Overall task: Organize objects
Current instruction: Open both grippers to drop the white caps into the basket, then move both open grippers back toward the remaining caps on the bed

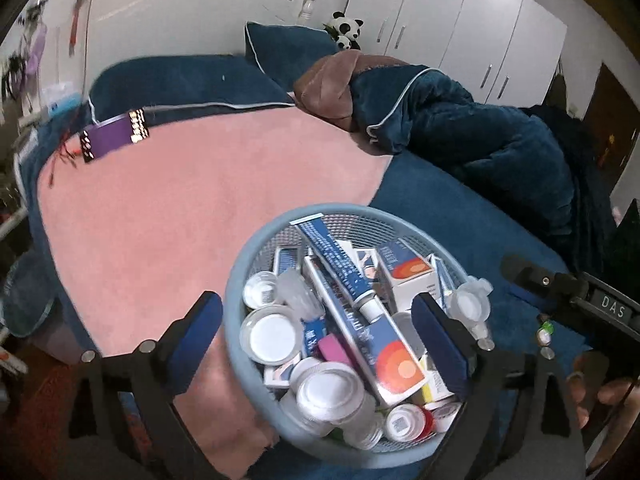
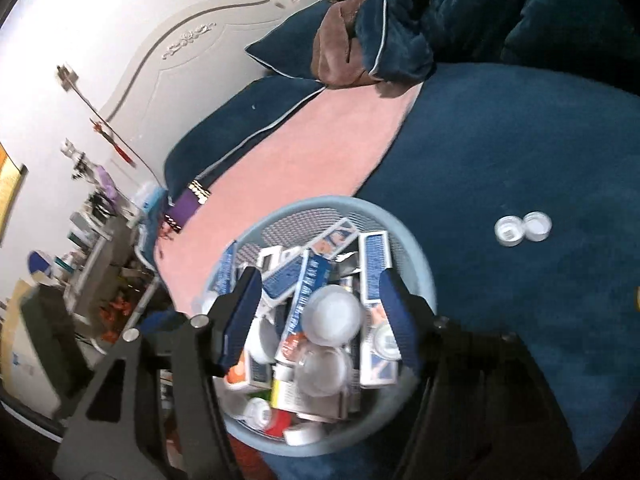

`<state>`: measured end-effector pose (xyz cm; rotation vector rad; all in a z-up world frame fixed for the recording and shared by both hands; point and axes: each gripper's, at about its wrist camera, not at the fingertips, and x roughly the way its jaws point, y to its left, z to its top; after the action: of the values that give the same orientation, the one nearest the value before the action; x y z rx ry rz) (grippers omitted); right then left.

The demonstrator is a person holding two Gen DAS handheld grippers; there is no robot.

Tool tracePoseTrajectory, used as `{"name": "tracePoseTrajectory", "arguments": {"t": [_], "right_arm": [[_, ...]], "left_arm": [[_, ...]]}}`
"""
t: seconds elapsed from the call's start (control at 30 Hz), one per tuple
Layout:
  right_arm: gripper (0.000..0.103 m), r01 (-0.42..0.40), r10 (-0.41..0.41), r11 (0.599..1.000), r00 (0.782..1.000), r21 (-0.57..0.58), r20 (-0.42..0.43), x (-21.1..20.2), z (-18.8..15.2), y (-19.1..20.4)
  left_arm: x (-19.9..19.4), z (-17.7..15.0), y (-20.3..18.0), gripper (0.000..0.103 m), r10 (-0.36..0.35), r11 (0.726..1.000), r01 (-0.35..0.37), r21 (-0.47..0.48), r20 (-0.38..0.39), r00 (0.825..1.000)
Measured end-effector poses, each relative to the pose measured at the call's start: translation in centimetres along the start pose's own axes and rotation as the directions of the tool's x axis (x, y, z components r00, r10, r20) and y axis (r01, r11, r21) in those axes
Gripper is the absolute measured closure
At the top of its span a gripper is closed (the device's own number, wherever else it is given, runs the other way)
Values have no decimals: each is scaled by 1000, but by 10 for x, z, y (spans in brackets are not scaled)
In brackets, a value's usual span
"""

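Basket (image 1: 240, 280) of boxes, tubes and jars sat on bed (image 1: 460, 208), straddling edge of pink towel (image 1: 180, 208). Left claw (image 1: 320, 332) hung released over basket, fingers spread either side of long blue box (image 1: 360, 320), neither pad touching; box's long axis ran diagonally away from claw, roughly along the fingers. Right claw (image 2: 320, 320) also released, empty, poised above basket with white round lid (image 2: 332, 312) directly between fingers. Two small jars (image 2: 522, 229) lay side by side, touching, on bed's blue cover, well apart from basket, on right claw's side. Likely next pick: those jars, right claw nearer. No long axis, so approach angle free.
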<state>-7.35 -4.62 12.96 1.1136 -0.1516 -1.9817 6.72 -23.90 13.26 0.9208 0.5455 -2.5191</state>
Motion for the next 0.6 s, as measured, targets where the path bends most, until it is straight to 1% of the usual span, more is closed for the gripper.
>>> {"name": "tracePoseTrajectory", "arguments": {"t": [0.03,0.07,0.1,0.13,0.2,0.3,0.5,0.6], "right_arm": [[30,29,-29,1000,1000,-14,-9,-1,-2,1],[22,66,-66,997,998,-34,-15,0,-3,3],[10,96,-97,994,995,-57,-11,-2,-5,4],[5,118,-119,990,993,-80,-3,-4,-7,6],[4,148,-150,982,989,-115,-4,-6,-10,8],[4,167,-171,975,985,-143,-12,-10,-14,9],[0,193,-198,973,980,-129,-30,-15,-23,1],[0,207,-211,970,977,-125,-27,-20,-23,-2]], "left_arm": [[-1,0,-2,1,14,1000,-14,12,-2,1000],[-2,-1,-4,1,23,999,-22,25,-4,1000],[-2,-1,-7,1,29,999,-29,39,-6,1000],[-3,-3,-10,1,36,998,-35,54,-11,999],[-4,-5,-14,1,40,997,-38,70,-18,999],[-5,-6,-20,1,29,997,-27,75,-25,999],[-8,-8,-32,1,26,995,-22,99,-33,999],[-9,-9,-36,1,34,994,-30,108,-37,999]]}}
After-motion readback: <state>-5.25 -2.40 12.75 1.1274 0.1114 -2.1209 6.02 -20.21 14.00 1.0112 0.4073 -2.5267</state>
